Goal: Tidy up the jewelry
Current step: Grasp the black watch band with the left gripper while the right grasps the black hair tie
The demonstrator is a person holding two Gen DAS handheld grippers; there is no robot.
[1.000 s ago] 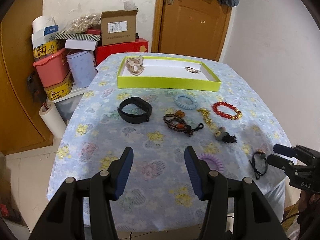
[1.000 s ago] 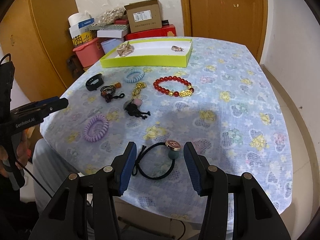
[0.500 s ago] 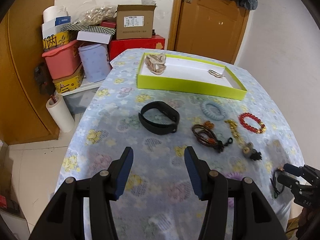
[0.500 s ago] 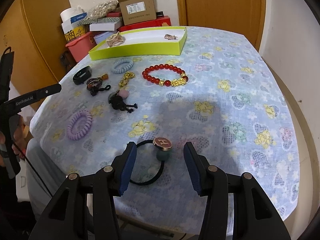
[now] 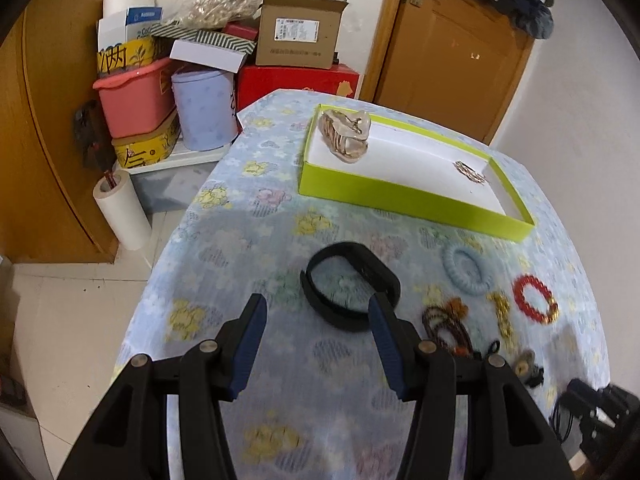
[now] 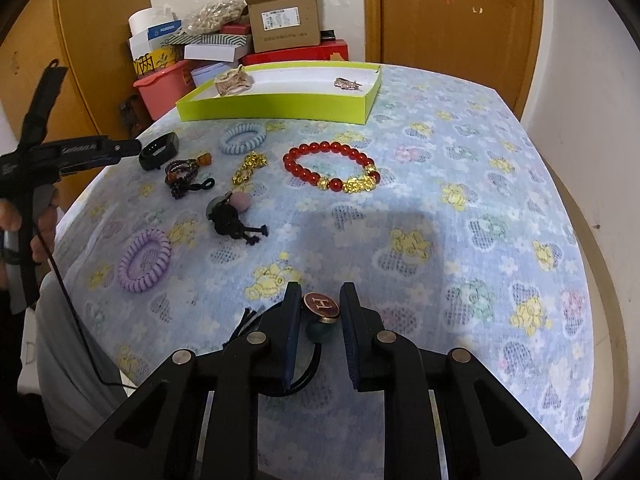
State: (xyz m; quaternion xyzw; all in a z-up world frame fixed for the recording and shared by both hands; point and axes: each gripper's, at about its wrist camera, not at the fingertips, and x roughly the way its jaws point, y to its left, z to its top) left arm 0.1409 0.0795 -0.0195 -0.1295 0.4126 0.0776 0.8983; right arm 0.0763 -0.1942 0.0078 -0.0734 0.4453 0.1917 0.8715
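A gold letter "H" stands on the round dark-red button of the black hair tie (image 6: 321,306), right between the right gripper's (image 6: 320,316) jaws. Far ahead of the jaws, the cardboard box (image 6: 285,20) carries a white printed label, its lines too small to read, and the yellow tub (image 5: 124,54) bears large black Chinese characters

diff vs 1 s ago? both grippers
The right gripper narrowed its jaws around the hair tie charm; contact unclear. The left gripper, still open, advanced toward the black band, now just ahead of its fingertips. The green tray and other jewelry stayed put.
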